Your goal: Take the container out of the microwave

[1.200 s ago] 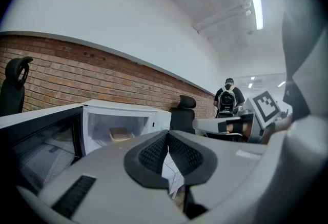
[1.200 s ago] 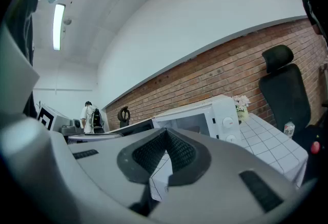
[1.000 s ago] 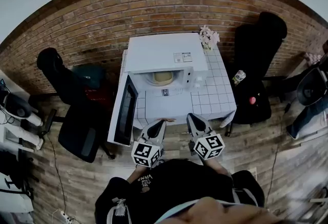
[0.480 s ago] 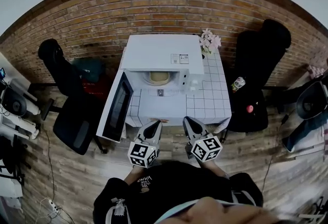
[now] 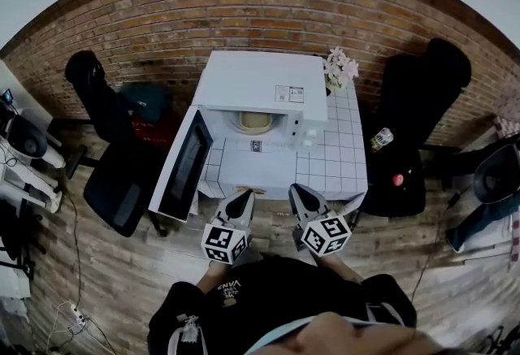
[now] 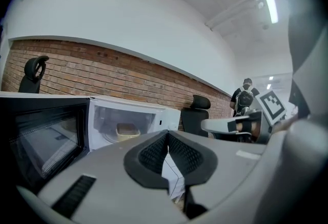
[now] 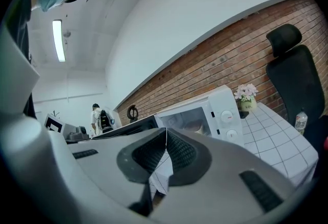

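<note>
The left tool (image 5: 242, 197) and the right tool (image 5: 301, 192) both have their jaws pressed together with nothing between them. They are held side by side at the near edge of the tiled worktop (image 5: 337, 160), well short of the microwave (image 5: 264, 85). The container (image 5: 255, 121), a pale tub, sits inside the lit cavity on what looks like the turntable plate (its lid, if any, cannot be made out).

Judging from this, the reach has not begun, and the main risk is arriving with the jaws together and shoving the tub deeper instead of taking it. The cavity also looks tight for two tools at once, so they may knock the frame or each other. A pinch on the rim alone could let the tub tip as it clears the sill.

The door (image 5: 185, 166) hangs wide open on the left, right beside the left tool's path, and a bump could swing it. A small pot of flowers (image 5: 341, 67) stands just beside the microwave's right rear corner. Black chairs (image 5: 122, 183) flank the worktop, and a bottle (image 5: 379, 139) rests on the right one, clear of the reach.
</note>
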{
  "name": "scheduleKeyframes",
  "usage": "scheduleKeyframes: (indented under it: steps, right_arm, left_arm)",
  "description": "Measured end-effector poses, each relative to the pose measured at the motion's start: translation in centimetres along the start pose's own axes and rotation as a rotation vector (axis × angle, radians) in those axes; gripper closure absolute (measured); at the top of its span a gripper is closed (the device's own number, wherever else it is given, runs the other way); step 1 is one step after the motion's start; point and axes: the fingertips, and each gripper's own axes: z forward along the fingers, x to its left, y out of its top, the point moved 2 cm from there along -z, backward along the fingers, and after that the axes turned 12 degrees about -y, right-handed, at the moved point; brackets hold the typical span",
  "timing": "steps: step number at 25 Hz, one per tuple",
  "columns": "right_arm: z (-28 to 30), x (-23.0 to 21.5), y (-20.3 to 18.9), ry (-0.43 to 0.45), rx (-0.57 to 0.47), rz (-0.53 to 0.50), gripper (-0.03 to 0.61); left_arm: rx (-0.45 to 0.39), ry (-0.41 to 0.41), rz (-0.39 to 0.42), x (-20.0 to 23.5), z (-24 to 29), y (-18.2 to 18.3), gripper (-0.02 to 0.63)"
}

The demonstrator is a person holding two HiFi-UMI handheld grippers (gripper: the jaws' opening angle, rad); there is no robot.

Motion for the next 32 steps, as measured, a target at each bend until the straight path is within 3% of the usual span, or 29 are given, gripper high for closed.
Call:
scheduleKeyframes:
  steps: [18, 27, 32]
  right_arm:
    - [7.3, 1.7, 1.3, -0.111, -0.041, 0.033, 0.572]
    - [9.9, 2.9, 0.9, -0.182, -0.067, 0.046, 0.572]
    - [10.9, 3.0, 0.5, -0.223, -0.068, 0.060, 0.572]
  left_arm:
    - [0.033, -0.167, 0.053, 6.8, 2.9, 2.4, 0.603]
    - [0.083, -0.274, 0.054, 8.8, 2.9, 2.0, 0.603]
    - [0.065, -0.309, 0.043, 9.7, 3.2, 1.9, 0.603]
